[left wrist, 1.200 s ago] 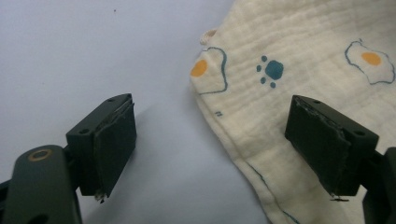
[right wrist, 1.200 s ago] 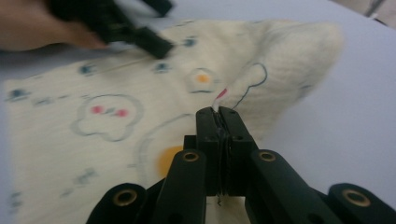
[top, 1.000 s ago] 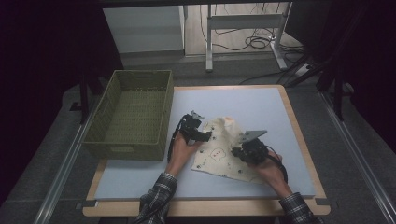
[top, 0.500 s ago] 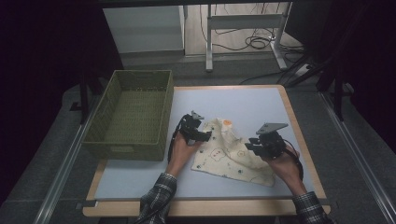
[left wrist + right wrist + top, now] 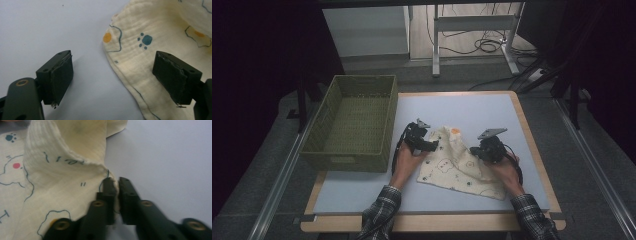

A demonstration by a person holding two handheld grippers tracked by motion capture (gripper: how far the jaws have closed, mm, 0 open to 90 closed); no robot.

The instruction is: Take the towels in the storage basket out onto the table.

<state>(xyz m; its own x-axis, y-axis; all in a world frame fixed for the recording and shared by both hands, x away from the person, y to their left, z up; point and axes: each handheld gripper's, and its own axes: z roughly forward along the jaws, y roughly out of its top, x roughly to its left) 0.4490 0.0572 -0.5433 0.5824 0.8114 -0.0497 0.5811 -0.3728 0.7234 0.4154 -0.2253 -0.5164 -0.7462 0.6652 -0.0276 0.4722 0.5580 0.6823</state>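
While the high view looks down, a cream printed cloth (image 5: 460,162) lies on the pale blue worktop (image 5: 462,107), at 3 o'clock of a green basket (image 5: 352,120). The left gripper (image 5: 428,142) sits at the cloth's 9 o'clock edge, the right gripper (image 5: 479,150) at its 3 o'clock side.

Left gripper view: its fingers (image 5: 61,75) gape wide, empty, straddling the cloth's edge.

Right gripper view: its fingers (image 5: 110,195) pinch a raised fold of cloth.
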